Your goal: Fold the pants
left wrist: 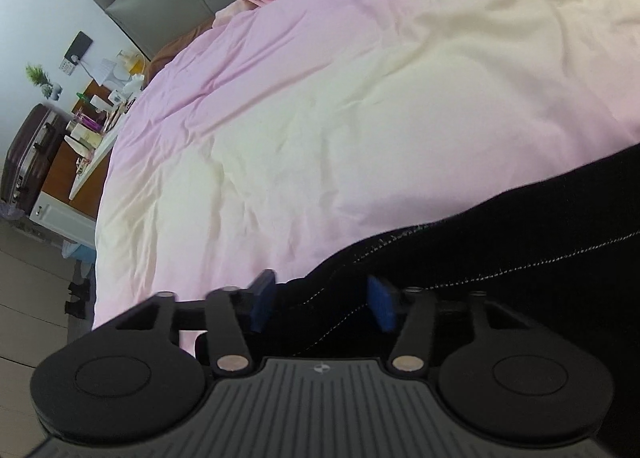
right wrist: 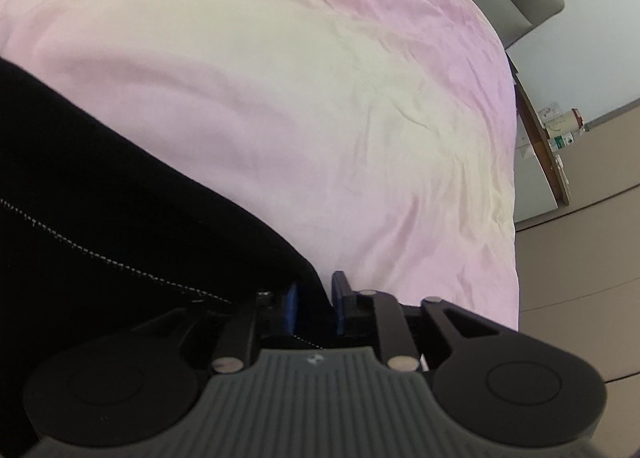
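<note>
Pants held up at both ends, fold about to begin

Your left gripper [left wrist: 322, 304] straddles the black pants [left wrist: 500, 258], spread; your right gripper [right wrist: 316, 304] pinches their edge. They hang over the bed [left wrist: 320, 118]; next, probably lay them flat.

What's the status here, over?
Left gripper open around pants edge. Right gripper shut on pants. Pants on bed, nothing blocking.

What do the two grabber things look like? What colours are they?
Both look the same. The left gripper and right gripper have black link bars with silver round pins, two big round black discs, and a grey ribbed plate with a tiny logo. The fingertip pads are blue. No cables or sleeves show.
</note>
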`<state>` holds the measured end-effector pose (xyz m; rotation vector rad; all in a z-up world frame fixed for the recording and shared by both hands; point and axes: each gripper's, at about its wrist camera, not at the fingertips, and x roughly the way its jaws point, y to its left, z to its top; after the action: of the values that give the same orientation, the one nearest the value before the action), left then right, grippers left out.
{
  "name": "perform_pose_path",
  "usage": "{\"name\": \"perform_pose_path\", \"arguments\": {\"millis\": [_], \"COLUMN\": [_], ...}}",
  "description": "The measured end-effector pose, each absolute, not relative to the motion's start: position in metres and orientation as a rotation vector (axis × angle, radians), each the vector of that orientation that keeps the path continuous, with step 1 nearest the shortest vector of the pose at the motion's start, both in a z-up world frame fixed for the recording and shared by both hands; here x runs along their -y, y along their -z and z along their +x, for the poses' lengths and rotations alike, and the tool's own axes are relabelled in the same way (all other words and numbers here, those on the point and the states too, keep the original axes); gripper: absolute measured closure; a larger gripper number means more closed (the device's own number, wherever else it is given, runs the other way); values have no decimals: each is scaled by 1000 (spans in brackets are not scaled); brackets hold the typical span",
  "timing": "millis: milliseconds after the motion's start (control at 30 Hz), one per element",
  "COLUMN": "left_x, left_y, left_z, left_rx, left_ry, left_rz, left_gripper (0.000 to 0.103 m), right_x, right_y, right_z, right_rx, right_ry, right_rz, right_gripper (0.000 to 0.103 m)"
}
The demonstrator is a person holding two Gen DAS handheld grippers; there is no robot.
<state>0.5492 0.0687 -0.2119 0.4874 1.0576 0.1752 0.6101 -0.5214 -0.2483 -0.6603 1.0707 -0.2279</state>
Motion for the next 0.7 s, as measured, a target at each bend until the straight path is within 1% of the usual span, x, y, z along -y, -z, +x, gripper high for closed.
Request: {"name": "perform_pose_path", "arguments": {"millis": [33, 100, 200, 267, 367, 400, 567, 667, 700], "left_x": [-72, -78, -83, -82, -79, -78, -80, -83, -84], "left_y": [204, 182, 148, 137, 139, 142, 162, 171, 174], "left_z": [546, 535, 517, 503, 480, 473, 433, 414, 408], "left_rx": [-1033, -950, -872, -874, -912, -929, -969, -1014, -1027], "left_ry": [-169, -155, -123, -90, -68, -64, -90, -105, -118], "left_rz": [452, 372, 217, 148, 102, 88, 26, -28, -39], "left_gripper": [26, 26, 25, 25, 25, 25, 25, 25, 26], "right_x": [528, 548, 583, 607, 646, 657, 697, 708, 712], "right_y": [239, 217, 181, 164, 154, 156, 193, 224, 234], "right_z": [608, 600, 577, 556, 518, 508, 464, 450, 448], "right_rx": [-1055, -1021, -972, -949, -917, -912, -889, -857, -852], "right_ry": [251, 282, 306, 327, 366, 375, 412, 401, 402], "right_rz": [-623, -488, -244, -99, 127, 191, 529, 723, 774], "right_gripper": [43, 20, 21, 25, 36, 39, 48, 59, 64]}}
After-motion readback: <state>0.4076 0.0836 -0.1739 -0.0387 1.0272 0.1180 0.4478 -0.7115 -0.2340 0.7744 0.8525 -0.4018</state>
